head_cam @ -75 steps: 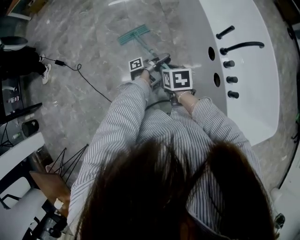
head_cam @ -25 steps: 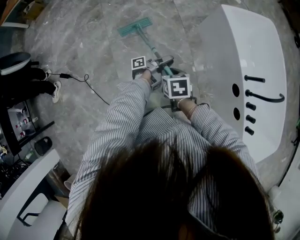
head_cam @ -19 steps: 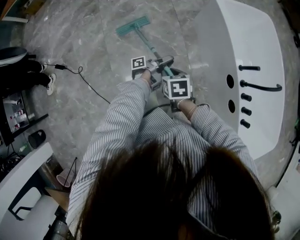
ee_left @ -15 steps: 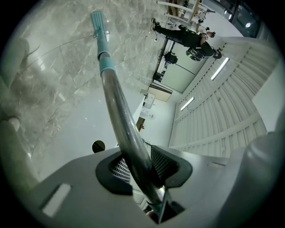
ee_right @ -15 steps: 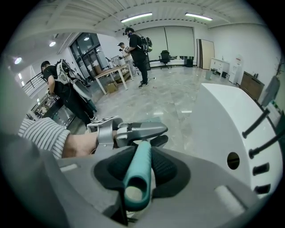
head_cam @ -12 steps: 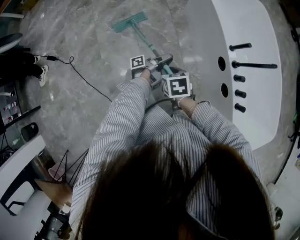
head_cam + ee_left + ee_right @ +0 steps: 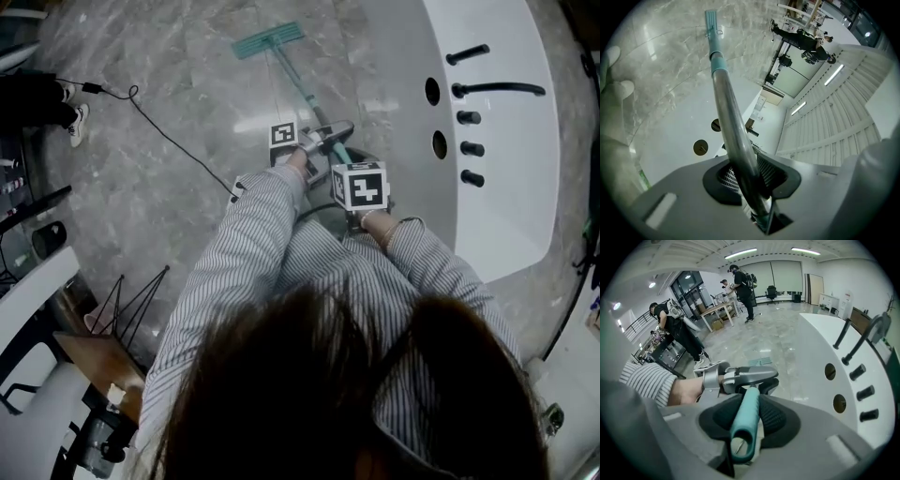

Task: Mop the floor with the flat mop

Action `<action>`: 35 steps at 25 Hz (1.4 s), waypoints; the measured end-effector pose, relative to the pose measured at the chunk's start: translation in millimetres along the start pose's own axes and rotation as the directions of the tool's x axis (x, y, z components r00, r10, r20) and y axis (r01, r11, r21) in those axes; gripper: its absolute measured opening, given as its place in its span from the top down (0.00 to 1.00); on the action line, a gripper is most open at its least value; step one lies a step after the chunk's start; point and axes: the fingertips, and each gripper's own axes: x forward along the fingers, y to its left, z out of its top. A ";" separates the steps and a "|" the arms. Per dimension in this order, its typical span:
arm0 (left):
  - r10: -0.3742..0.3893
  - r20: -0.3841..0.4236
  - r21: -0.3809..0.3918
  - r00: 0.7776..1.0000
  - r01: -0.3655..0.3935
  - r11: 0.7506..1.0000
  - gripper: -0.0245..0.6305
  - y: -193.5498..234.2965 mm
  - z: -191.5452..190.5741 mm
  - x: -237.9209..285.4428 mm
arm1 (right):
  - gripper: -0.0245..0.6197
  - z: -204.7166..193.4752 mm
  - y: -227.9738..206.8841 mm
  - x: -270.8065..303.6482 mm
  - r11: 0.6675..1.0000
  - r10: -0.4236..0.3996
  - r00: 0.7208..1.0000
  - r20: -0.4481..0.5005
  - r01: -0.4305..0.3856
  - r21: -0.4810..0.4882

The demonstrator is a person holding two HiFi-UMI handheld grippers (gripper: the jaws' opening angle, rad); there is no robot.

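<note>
The flat mop lies with its teal head (image 7: 267, 40) on the grey marble floor ahead of me, and its metal pole (image 7: 295, 84) slants back to my hands. My left gripper (image 7: 326, 136) holds the pole lower down. Its jaws have just been closing, and in the left gripper view (image 7: 740, 176) the pads press on the pole (image 7: 726, 103) that runs out to the mop head (image 7: 710, 21). My right gripper (image 7: 345, 161) points steeply down. In the right gripper view (image 7: 749, 420) it is shut on the teal end grip (image 7: 746, 401).
A white bathtub (image 7: 506, 187) with black taps (image 7: 497, 89) stands close on the right. A black cable (image 7: 159, 127) trails over the floor at the left, near a person's shoe (image 7: 77, 120). A wire stand (image 7: 131, 309) and white furniture (image 7: 28, 300) stand at the lower left.
Both grippers and the mop have travelled over the floor beside the tub. The taps sit higher in the head view now, and the cable and shoe have shifted up and left.
</note>
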 end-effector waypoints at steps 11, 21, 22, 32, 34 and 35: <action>0.054 -0.104 -0.019 0.993 -0.056 0.998 0.83 35.3 -73.1 -50.6 | 0.79 -78.3 37.7 -28.0 0.991 -0.030 0.999 0.020 0.027 0.131; 0.025 -0.102 -0.036 0.994 -0.029 0.999 0.84 66.9 -141.8 -67.5 | 0.79 -147.9 40.6 -62.0 0.995 -0.025 0.999 0.022 0.023 0.100; 0.008 -0.087 -0.040 0.996 -0.012 0.999 0.84 68.8 -149.1 -66.7 | 0.79 -154.1 38.3 -67.7 0.996 -0.022 1.000 0.021 0.020 0.084; -0.072 0.006 -0.021 0.997 0.072 0.997 0.84 116.5 -233.7 -33.5 | 0.79 -233.5 -19.2 -119.3 1.000 0.022 1.000 0.020 -0.022 0.003; -0.073 0.009 -0.016 0.997 0.073 0.997 0.84 125.1 -248.7 -24.0 | 0.79 -245.5 -32.5 -129.1 1.000 0.021 0.999 0.029 -0.021 0.016; -0.073 0.008 -0.013 0.997 0.073 0.997 0.84 128.6 -255.0 -18.8 | 0.79 -249.7 -39.1 -133.7 0.999 0.019 0.999 0.037 -0.020 0.027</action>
